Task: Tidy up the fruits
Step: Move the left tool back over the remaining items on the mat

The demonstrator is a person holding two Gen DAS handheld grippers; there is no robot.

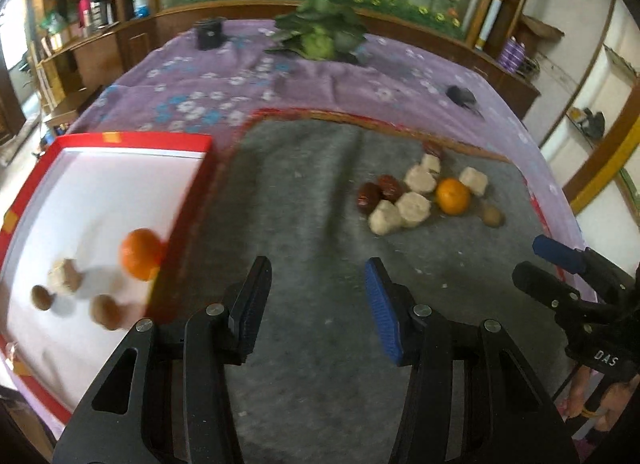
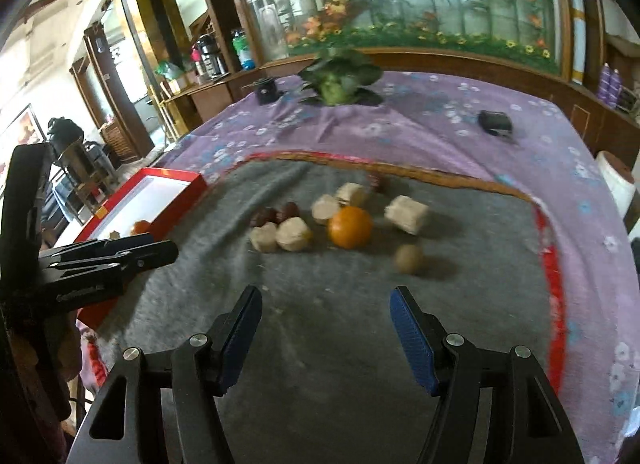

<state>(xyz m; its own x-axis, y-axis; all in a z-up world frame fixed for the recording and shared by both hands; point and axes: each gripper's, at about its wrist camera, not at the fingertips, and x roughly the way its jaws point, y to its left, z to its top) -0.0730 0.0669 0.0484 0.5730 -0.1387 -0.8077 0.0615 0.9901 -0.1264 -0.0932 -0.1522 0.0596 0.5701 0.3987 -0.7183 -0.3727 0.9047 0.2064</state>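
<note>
My left view alone shows the red box's [image 1: 132,139] brown fruits [image 1: 106,311]; both my tongs [image 1: 316,304] [image 2: 326,324] stand released, empty.

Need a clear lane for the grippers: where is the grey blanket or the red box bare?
Bare: the grey blanket between the red box and the fruit pile, plus the near stretch before both grippers. The box's far half is bare. Crowded: around the loose orange and the box's near corner by its orange.
</note>
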